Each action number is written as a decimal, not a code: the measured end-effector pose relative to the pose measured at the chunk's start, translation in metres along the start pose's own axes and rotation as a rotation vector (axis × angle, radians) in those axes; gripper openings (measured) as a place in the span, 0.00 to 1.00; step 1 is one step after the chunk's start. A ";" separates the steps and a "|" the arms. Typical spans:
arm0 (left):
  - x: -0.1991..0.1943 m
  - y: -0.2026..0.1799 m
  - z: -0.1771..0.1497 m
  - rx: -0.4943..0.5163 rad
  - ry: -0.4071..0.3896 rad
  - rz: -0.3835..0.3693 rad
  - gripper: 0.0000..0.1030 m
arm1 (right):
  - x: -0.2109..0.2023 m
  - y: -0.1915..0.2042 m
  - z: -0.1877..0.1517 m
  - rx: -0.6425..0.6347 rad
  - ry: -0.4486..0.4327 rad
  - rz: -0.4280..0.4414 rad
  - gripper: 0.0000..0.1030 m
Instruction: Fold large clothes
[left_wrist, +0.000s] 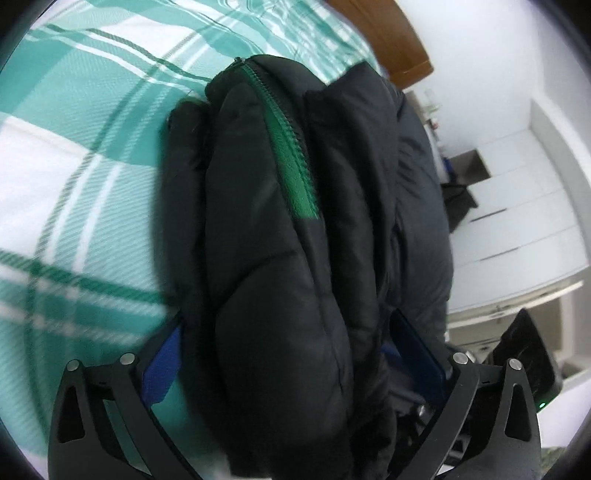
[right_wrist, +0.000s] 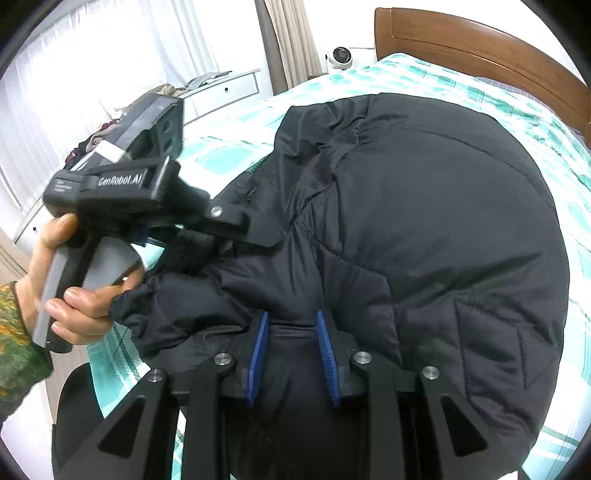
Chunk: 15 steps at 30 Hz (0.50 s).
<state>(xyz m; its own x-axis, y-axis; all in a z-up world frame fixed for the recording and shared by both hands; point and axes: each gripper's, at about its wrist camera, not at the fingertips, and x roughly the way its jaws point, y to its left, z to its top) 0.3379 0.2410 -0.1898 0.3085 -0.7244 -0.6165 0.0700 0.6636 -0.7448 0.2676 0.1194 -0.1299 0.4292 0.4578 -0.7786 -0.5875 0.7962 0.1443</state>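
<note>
A black puffer jacket (right_wrist: 424, 229) lies bunched on the bed; its green zipper strip (left_wrist: 291, 162) shows in the left wrist view. My left gripper (left_wrist: 291, 354) has its blue pads (left_wrist: 162, 369) wide apart around a thick fold of the jacket (left_wrist: 280, 295), which fills the gap. In the right wrist view the left gripper (right_wrist: 207, 236) bites the jacket's left edge. My right gripper (right_wrist: 291, 354) has its blue pads (right_wrist: 258, 350) closed on a fold of the jacket's near edge.
The bed has a teal and white plaid cover (left_wrist: 85, 158) and a wooden headboard (right_wrist: 480, 40). White cabinets (left_wrist: 517, 206) stand to the right in the left view. A white dresser (right_wrist: 221, 88), curtains and a small fan (right_wrist: 340, 57) stand beyond the bed.
</note>
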 end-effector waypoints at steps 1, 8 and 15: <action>0.004 0.003 0.002 -0.005 0.000 0.010 0.99 | 0.000 0.001 0.000 -0.001 -0.001 0.000 0.27; 0.034 0.002 0.021 0.010 0.076 0.070 1.00 | -0.004 0.006 0.000 0.003 0.000 -0.014 0.27; 0.034 0.003 0.027 0.014 0.083 0.054 1.00 | -0.112 -0.077 -0.017 0.257 -0.246 0.113 0.84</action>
<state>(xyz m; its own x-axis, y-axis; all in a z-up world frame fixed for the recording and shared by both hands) 0.3736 0.2239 -0.2062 0.2330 -0.7003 -0.6748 0.0688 0.7040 -0.7068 0.2529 0.0000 -0.0638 0.5415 0.6051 -0.5836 -0.4626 0.7941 0.3941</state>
